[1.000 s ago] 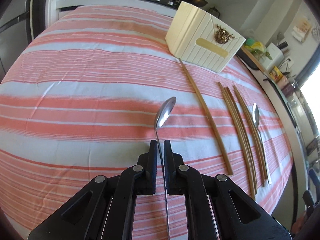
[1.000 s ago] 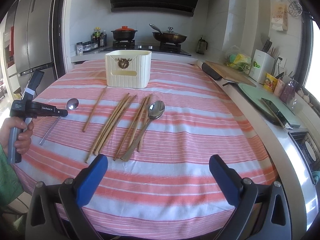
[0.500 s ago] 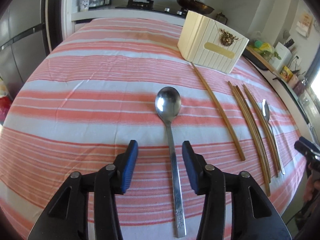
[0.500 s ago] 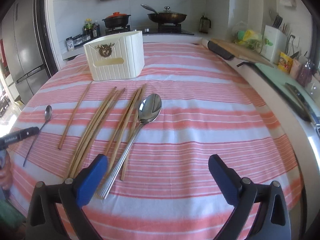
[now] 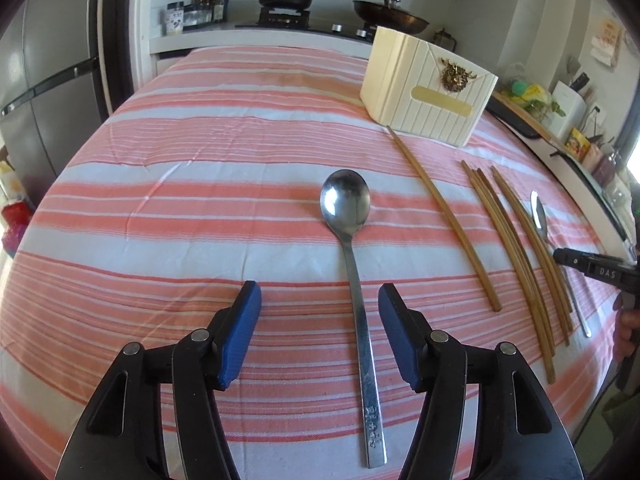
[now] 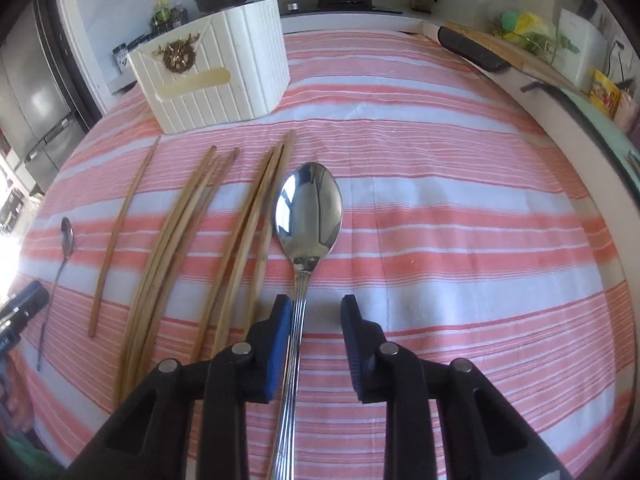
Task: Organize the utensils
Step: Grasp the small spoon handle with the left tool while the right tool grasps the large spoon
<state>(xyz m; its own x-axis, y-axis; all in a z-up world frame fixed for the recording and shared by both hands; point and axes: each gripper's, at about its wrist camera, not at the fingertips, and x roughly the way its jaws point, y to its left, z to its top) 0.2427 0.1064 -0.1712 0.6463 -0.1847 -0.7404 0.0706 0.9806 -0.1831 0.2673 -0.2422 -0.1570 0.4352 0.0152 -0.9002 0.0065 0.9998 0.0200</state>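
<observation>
My left gripper stands open over the striped tablecloth; its jaws have just been opening, and the small spoon lies flat on the cloth between the blue pads, touching neither. Its bowl points toward the far edge of the table, its handle runs back toward the near edge

My right gripper has just been closing its jaws around the handle of the large spoon. The left-hand pad sits right against the handle, while the other pad stands clear of it with cloth showing in the gap, so the grip is not yet made and the spoon rests on the cloth, bowl up and pointing to the far edge

Between the two spoons lie the chopsticks, all roughly lengthwise from far to near edge: one single stick nearest the small spoon, then a bunch of several, then another bunch just beside the large spoon, some of it touching the handle

The white utensil holder stands upright near the far edge of the table, beyond the tips of the chopsticks, its ribbed front bearing a gold ornament. From my left wrist view, the right gripper's black nose shows at the right edge of the table, over the large spoon's handle
</observation>
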